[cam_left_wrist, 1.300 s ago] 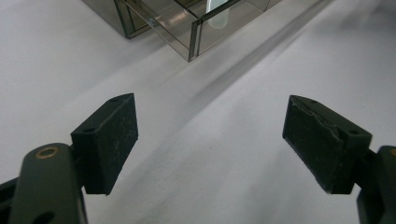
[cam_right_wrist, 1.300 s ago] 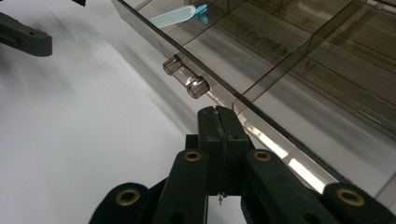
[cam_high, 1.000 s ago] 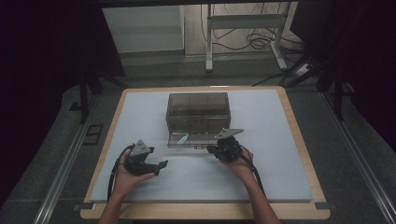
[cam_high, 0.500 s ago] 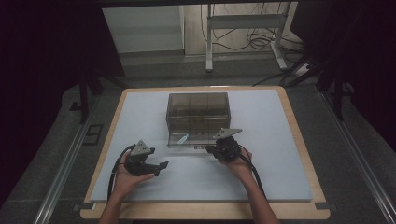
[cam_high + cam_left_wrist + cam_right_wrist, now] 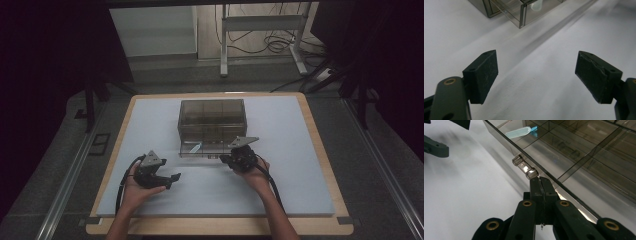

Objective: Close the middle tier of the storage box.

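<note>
Change vs. earlier frames: none to note; both hands, drawer and organizer sit as before. Item 1: smoked-plastic drawer organizer (image 5: 212, 120), centre of the white mat (image 5: 300, 165), nearer its far edge. Item 2: bottom drawer (image 5: 200, 148), pulled out toward the person, holding a small clear tube w/ blue cap (image 5: 520, 131) in its left part. Item 3: drawer's clear knob (image 5: 525, 168) on the front panel. Right gripper (image 5: 541, 182): tongs shut tight, nothing between them, tips touching or just short of the knob and front edge; can't tell which. Left gripper (image 5: 536, 75): tongs wide, empty, over bare mat near the front-left, well apart from the drawer. Step in hand, as judged: working the drawer w/ closed tips at the knob. To do it well: push or pull square along the drawer's run, tips centred by the knob so the drawer doesn't skew; go slow since the light organizer may slide on the mat; left gripper could brace the body if it shifts.
</note>
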{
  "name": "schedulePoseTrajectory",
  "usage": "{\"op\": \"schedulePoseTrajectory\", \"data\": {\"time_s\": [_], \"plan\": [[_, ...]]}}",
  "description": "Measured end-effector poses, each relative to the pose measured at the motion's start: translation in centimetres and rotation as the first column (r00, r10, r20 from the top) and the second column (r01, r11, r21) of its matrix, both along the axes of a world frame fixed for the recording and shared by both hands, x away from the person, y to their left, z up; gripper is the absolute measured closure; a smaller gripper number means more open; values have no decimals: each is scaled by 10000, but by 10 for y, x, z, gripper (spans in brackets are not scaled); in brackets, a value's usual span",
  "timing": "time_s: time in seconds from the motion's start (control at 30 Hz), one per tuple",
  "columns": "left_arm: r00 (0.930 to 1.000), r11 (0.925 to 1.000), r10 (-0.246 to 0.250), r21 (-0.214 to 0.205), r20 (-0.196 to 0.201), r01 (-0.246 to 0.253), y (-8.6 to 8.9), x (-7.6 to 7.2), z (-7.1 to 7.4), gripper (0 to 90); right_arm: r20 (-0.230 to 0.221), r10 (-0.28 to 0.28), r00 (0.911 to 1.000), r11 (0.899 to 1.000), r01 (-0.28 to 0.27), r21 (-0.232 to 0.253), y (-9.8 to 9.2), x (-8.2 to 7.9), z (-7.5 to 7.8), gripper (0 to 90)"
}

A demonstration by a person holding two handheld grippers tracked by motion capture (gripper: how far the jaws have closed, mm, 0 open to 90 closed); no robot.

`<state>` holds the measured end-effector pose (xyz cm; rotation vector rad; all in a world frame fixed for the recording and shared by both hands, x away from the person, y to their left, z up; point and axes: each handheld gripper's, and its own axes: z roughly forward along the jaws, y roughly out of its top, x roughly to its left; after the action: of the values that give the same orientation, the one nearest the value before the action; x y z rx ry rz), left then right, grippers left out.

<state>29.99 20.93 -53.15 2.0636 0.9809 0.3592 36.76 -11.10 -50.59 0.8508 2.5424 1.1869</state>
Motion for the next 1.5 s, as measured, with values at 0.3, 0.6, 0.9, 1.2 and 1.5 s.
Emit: {"op": "schedulePoseTrajectory", "data": {"time_s": [0.3, 0.6, 0.9, 1.2, 1.5], "plan": [[10000, 10000, 8, 12, -29, -8, 2, 0, -1, 191, 44, -123, 9999, 9999, 123, -26, 1, 4, 2, 883], [10000, 10000, 45, -3, 0, -45, 3, 0, 0, 191, 70, -193, 9998, 9998, 193, -20, -1, 6, 2, 883], [10000, 10000, 90, -12, 6, -90, 4, 1, 0, 191, 93, -322, 9994, 9995, 322, -6, -3, 8, 3, 883], [9999, 9999, 121, 16, -9, -121, 6, 1, -1, 191, 84, -463, 9989, 9989, 463, -21, -6, 11, 4, 882], [9999, 9999, 115, -9, 2, -115, 6, 1, 0, 192, 119, -492, 9987, 9988, 493, -10, -3, 15, 7, 883]]}}
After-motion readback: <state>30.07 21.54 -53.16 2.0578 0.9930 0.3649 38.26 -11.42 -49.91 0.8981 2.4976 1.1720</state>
